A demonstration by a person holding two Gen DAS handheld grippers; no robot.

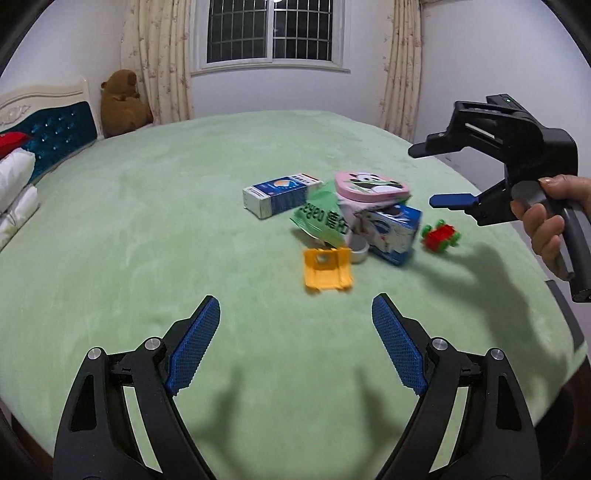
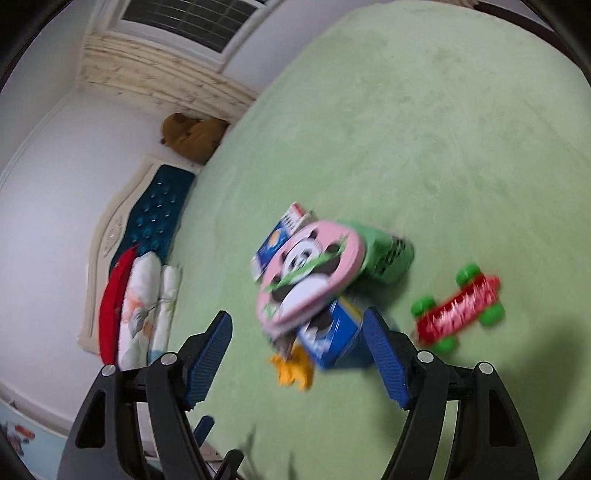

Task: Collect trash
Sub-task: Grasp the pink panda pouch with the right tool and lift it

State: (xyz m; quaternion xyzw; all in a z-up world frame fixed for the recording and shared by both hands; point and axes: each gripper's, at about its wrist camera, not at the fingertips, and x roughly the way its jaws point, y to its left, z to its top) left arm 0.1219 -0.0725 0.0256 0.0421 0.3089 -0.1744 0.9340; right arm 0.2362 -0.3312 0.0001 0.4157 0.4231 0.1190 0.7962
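A small pile lies on the green bed: a blue-white box, a green wrapper, a pink panda tin resting on a blue-white carton, a grey round lid and a yellow plastic piece. Just right of it sits a red-and-green toy. My left gripper hangs open short of the pile. A hand holds my right gripper open above the pile's right side. In the blurred right wrist view the right gripper frames the panda tin, carton and toy without touching.
A blue tufted headboard, white folded bedding and a brown teddy bear stand at the bed's far left. Curtains and a barred window are behind. The bed's dark edge runs at the right.
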